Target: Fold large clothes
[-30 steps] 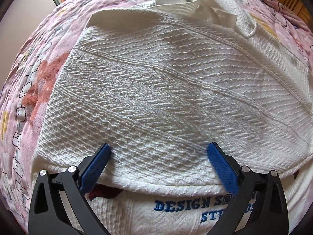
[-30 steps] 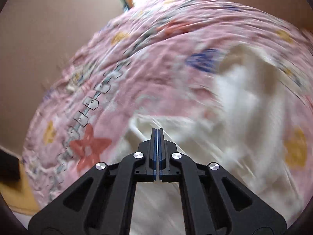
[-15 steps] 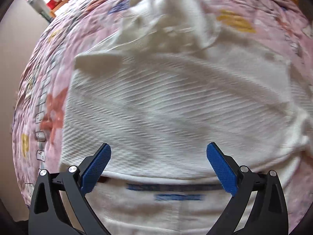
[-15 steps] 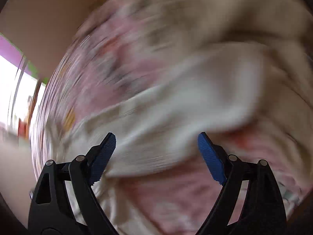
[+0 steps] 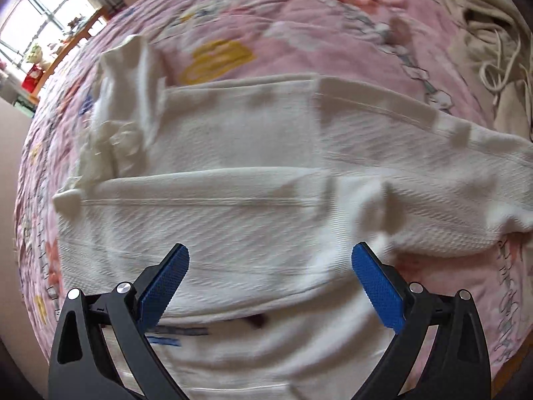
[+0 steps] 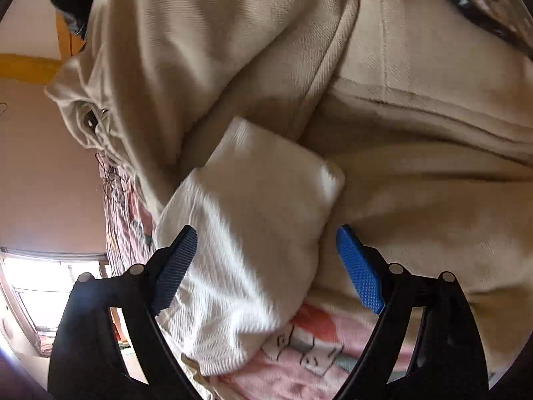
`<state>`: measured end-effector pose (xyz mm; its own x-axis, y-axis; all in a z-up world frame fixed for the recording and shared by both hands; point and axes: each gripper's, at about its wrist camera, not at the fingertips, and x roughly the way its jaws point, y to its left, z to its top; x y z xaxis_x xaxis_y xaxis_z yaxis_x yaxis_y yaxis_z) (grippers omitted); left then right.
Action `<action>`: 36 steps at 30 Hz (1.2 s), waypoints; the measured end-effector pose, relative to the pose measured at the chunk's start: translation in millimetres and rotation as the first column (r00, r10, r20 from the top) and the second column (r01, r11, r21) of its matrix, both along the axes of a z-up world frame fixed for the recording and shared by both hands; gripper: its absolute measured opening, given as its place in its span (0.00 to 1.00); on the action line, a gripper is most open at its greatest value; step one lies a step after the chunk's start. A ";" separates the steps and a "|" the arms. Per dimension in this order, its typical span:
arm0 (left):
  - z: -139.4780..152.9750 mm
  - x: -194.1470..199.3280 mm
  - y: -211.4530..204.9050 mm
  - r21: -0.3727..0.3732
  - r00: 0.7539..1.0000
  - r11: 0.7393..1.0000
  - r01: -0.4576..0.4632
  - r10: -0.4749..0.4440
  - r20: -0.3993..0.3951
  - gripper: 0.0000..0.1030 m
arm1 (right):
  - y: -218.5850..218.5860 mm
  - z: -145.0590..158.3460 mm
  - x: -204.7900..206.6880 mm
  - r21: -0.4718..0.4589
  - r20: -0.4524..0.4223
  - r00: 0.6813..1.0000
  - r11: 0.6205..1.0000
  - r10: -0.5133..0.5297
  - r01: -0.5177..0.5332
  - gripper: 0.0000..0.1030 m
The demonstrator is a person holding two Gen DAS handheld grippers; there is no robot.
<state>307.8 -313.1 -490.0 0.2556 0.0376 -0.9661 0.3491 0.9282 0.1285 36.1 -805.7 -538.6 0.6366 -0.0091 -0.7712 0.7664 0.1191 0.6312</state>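
A white textured sweater (image 5: 253, 180) lies folded across the pink bedspread (image 5: 299, 20), with blue lettering near its lower edge. My left gripper (image 5: 269, 266) hovers above it, pointing down, open, with nothing between its blue pads. In the right wrist view my right gripper (image 6: 266, 250) is open, and a white sleeve end (image 6: 253, 206) of the sweater lies between and beyond its fingers without the pads pressing on it. The sleeve rests against a beige garment (image 6: 383, 100).
The beige garment (image 5: 493, 43) with white drawstrings lies at the right of the bed in the left wrist view. A crumpled white part of the sweater (image 5: 123, 106) bunches at the left. A window and shelf (image 5: 40, 43) stand beyond the bed's far left corner.
My right gripper went from shut to open and swung over to the sleeve end by the beige garment. My left gripper rose and moved away, showing much more of the sweater and bed.
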 end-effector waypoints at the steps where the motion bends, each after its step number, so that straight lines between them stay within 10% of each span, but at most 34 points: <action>1: -1.3 -0.8 -10.2 -0.007 1.000 1.000 0.008 -0.008 -0.006 0.92 | -0.8 -1.5 -0.6 -0.006 0.006 1.000 1.000 -0.002 0.002 0.81; 6: -1.7 -9.0 -48.1 -0.009 0.998 0.998 0.055 -0.055 -0.002 0.92 | -15.4 -14.0 3.2 0.020 -0.005 1.000 1.000 0.005 -0.005 0.74; 8: -3.6 -10.7 -56.9 -0.006 0.998 0.998 0.067 -0.067 -0.006 0.92 | -15.1 -8.9 0.0 -0.001 0.025 0.999 0.999 0.032 -0.032 0.36; 10: -5.2 -11.8 -58.3 -0.010 0.998 0.998 0.069 -0.069 -0.010 0.92 | -12.4 -2.0 5.5 -0.030 0.025 0.996 0.996 0.088 -0.087 0.19; 21: -11.6 -12.9 -11.2 -0.001 0.998 1.000 -0.023 0.023 -0.052 0.92 | 6.8 45.9 -28.0 -0.121 -0.004 1.000 0.992 0.028 -0.029 0.11; 27: -8.4 -12.4 25.0 0.036 0.999 0.998 -0.047 0.048 -0.016 0.92 | 16.8 108.7 -25.6 -0.196 0.132 0.988 0.979 0.084 -0.057 0.10; 36: -25.0 27.6 126.5 0.126 0.981 0.973 -0.196 0.193 0.031 0.92 | 148.9 230.2 91.7 -0.366 0.329 0.832 0.872 0.447 -0.324 0.10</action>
